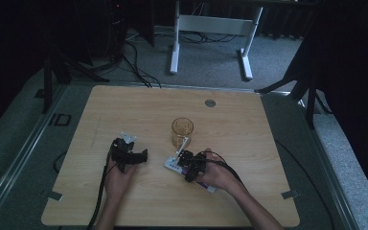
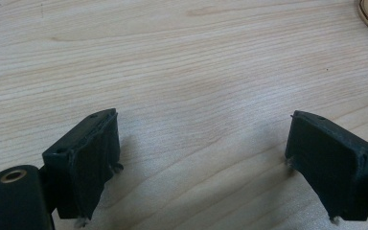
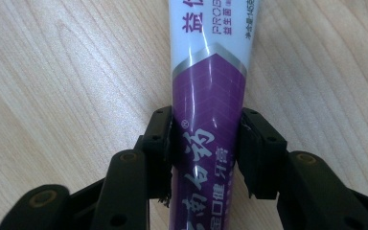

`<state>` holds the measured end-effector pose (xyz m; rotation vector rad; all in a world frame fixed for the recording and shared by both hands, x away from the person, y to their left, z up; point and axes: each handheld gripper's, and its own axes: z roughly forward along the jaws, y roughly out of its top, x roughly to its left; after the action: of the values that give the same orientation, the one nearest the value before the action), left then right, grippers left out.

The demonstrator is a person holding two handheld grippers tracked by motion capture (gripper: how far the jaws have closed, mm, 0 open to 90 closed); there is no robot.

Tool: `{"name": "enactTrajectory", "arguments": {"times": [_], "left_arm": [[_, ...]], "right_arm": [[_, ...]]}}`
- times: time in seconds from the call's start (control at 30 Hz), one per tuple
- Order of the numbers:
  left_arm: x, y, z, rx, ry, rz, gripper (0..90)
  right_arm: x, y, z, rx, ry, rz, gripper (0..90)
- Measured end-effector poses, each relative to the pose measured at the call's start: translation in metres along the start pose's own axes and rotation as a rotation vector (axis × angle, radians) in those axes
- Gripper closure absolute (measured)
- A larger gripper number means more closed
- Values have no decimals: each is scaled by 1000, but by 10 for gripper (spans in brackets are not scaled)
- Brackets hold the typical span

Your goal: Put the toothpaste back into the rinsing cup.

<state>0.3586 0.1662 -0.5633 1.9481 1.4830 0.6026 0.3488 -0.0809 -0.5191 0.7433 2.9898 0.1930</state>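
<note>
We found the purple-and-white plastic toothpaste tube (image 3: 208,120) lying flat on the pale wooden worktop (image 1: 124,110), just in front of the amber see-through drinking glass (image 1: 182,132), on the person's side of it. The right gripper (image 3: 206,148) sat over the tube, jaws closed against both its sides, pads pressing the purple part. The left gripper (image 2: 201,158) rested to the left of the glass, well apart from it, jaws spread wide with bare wood between them. The rim of the glass showed at the top corner of the left gripper view.
</note>
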Motion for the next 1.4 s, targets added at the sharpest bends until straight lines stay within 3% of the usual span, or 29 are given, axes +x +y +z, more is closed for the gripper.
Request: {"name": "enactTrajectory", "arguments": {"times": [0.9, 1.4], "left_arm": [[0, 0, 0, 0, 0, 0, 119], [0, 0, 0, 1, 0, 2, 119]], "right_arm": [[1, -3, -5, -2, -22, -1, 692], [-2, -7, -16, -35, -29, 15, 697]]}}
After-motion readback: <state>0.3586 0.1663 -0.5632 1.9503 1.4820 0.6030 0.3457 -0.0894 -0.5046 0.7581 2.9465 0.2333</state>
